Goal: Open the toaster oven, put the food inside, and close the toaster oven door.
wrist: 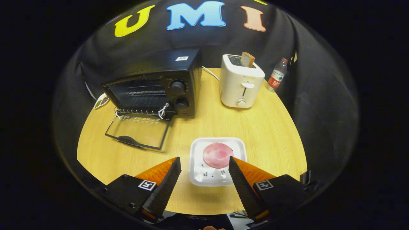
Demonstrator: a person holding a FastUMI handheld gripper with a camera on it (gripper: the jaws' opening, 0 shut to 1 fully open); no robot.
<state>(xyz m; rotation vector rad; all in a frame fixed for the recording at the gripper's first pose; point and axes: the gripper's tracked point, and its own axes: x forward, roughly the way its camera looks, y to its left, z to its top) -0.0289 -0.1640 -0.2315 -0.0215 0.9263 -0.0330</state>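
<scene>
Claw (204, 166) spread, empty; round pink meat slice (218, 155) on white square tray (198, 153) lies just ahead, apparently between the tips; black toaster oven (156, 86) open ahead-left

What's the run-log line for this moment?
oven door: open flat | ham slice: on white tray, between fingers | gripper: open, empty | next: likely grasp tray

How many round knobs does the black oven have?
2, both on the toaster oven, right of its open door: the upper knob and the lower knob under it. The open tool hovers over the plate.
</scene>
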